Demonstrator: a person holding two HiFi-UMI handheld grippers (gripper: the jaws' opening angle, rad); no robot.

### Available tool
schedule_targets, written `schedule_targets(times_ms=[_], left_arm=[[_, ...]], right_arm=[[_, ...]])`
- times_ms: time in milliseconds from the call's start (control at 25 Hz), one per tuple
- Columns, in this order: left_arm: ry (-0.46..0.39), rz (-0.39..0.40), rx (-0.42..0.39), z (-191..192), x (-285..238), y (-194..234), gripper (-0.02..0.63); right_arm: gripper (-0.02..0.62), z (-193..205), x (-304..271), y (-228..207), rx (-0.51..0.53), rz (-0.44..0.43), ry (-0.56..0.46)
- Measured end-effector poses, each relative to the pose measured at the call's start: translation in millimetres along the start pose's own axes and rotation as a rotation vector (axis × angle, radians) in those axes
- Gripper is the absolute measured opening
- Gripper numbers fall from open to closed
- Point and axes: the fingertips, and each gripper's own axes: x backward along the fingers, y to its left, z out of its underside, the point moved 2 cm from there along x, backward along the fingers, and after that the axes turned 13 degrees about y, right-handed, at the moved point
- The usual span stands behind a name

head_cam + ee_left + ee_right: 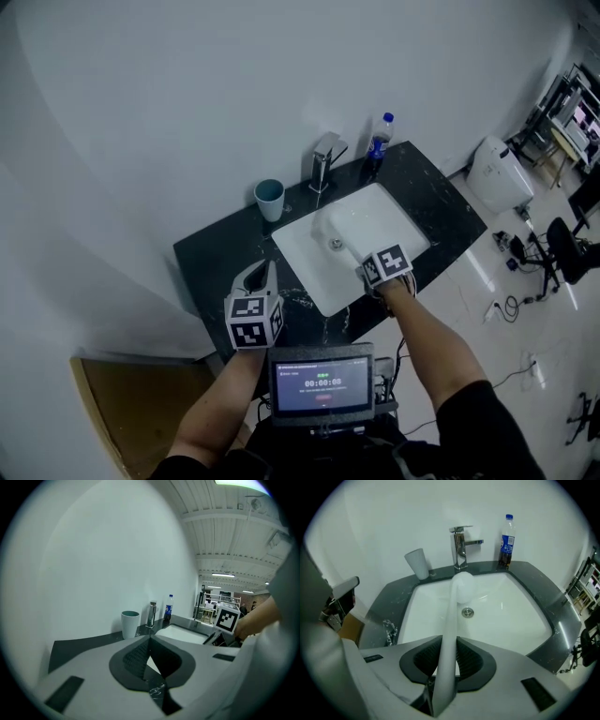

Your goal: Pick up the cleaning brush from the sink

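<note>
The right gripper (449,640) has its jaws closed on the thin handle of the white long-handled cleaning brush (453,599). The rounded head of this brush stands out over the far part of the white rectangular sink (513,620), close before the chrome faucet (460,550). The left gripper (150,641) has its jaws together with nothing between them, and it hangs over the dark grey stone countertop (74,647) at the left of the sink.

We think the main danger is the grip itself. The pads hold a narrow, smooth handle toward its near end, so the long part with the head works like a lever. If the hand tilts or moves quickly, the handle may turn between the pads or slide out, and the brush would fall back into the basin. The second danger is the faucet: a lift that goes also toward the far side could knock the head against it. A swing to the far left could reach the pale teal cup (417,563).

Some things we cannot make out. The head is pale against the pale basin, so we cannot tell if it touches the sink or is free of it, and its bristles do not show. The near end of the handle is cut off behind the gripper body. In the head view the brush is almost lost in the white of the sink
</note>
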Motion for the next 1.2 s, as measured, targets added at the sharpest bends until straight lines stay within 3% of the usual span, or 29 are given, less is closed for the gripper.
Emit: schedule_targets(times_ms=[320, 720, 880, 1200], left_arm=[[-0.115, -0.072, -0.015, -10, 39, -38, 0.005], [-0.213, -0.187, 0.058, -24, 39, -169, 0.005], [-0.21, -0.24, 0.058, -19, 55, -205, 0.005], [-0.22, -0.245, 0.061, -2, 83, -240, 0.005]], right_arm=[[0.067, 28, 58, -7, 0.104, -0.107, -0.178], [0.067, 69, 125, -81, 0.337, -0.225, -0.321], [0.067, 77, 158, -88, 0.371, -0.262, -0.407], [0.067, 99, 203, -82, 0.374, -0.275, -0.536]])
